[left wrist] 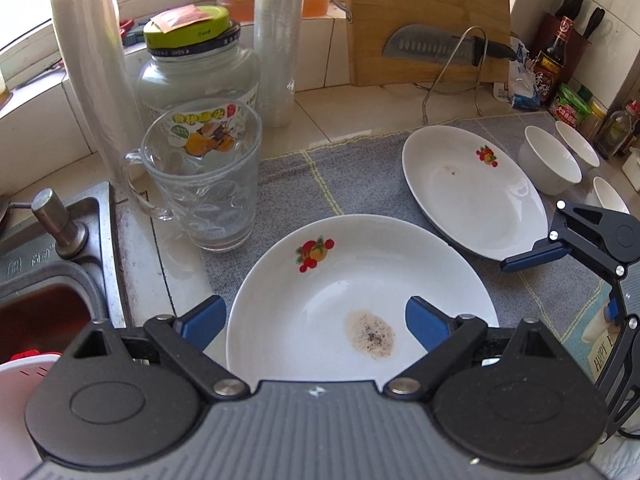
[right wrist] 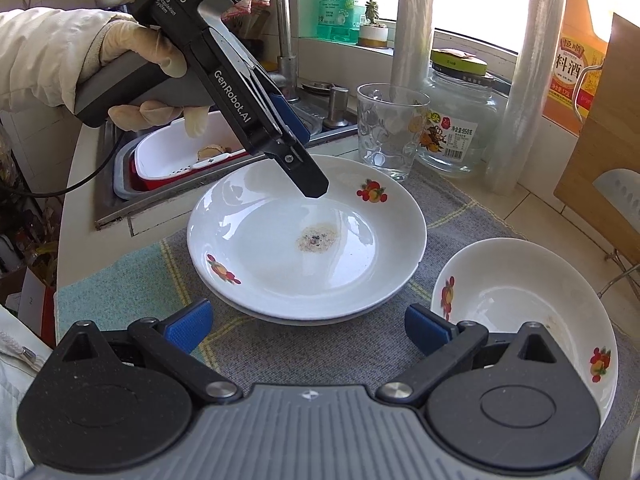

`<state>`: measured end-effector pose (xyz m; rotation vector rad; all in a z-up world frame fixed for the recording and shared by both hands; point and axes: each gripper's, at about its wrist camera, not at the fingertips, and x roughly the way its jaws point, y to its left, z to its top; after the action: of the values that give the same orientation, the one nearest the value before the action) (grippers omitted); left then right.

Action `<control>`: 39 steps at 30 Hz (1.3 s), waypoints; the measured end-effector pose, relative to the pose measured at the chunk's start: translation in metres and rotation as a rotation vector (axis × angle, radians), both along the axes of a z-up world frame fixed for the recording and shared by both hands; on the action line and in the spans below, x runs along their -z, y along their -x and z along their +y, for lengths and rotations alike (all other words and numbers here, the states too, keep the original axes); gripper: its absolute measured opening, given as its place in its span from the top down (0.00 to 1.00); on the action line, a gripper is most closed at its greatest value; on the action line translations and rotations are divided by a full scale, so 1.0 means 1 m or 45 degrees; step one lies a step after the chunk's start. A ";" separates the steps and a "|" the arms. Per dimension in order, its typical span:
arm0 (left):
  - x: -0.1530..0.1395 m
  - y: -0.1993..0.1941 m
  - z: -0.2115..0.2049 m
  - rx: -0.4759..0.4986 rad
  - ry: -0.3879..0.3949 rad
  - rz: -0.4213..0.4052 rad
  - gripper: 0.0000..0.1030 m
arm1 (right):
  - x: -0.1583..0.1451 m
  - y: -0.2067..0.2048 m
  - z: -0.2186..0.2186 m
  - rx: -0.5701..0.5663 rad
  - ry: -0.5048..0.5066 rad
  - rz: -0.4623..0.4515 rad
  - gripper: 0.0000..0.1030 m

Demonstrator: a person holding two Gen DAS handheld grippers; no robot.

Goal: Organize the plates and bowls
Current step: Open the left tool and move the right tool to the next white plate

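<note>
**Plates half-stacked on a kitchen mat, both grippers empty**

Blue-padded fingers frame each view: your left gripper (left wrist: 316, 322) hangs wide open over the stained plate (left wrist: 360, 300), its right pad above the plate's bowl and its left pad just outside the rim, gripping nothing. Your right gripper (right wrist: 308, 326) is equally spread, low over the grey mat (right wrist: 280, 344) just short of that plate, also empty. Judging by the pose, the left looks lined up to work on this plate while the right waits nearby.

Only the right wrist view reveals a second rim beneath the stained plate, so two plates already appear nested there; from the left wrist view it reads as a single dish. That view also shows a fruit-printed bowl (right wrist: 528, 312) on the mat just beside the stack, and your gloved left hand (right wrist: 148, 60) on the tool.

Farther back, the left wrist view alone shows another plate (left wrist: 472, 192) lying apart on the mat, with small white bowls (left wrist: 550, 164) beyond it, likely next to be gathered. A glass mug (left wrist: 204, 176), a lidded jar (left wrist: 196, 68), and a cutting board (left wrist: 428, 20) with a knife stand behind, and the sink (left wrist: 48, 264) sits to the left.
</note>
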<state>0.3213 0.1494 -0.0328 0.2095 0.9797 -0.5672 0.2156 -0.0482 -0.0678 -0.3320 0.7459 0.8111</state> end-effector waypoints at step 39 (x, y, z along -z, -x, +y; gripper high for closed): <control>0.003 0.126 -0.182 -0.108 -0.004 -0.334 0.06 | -0.041 -0.018 -0.154 0.323 0.153 -0.053 0.00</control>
<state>0.1955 -0.0327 -0.0358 0.2376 0.7311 -0.4479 0.2331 -0.2019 -0.0267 -0.3525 0.7813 0.5203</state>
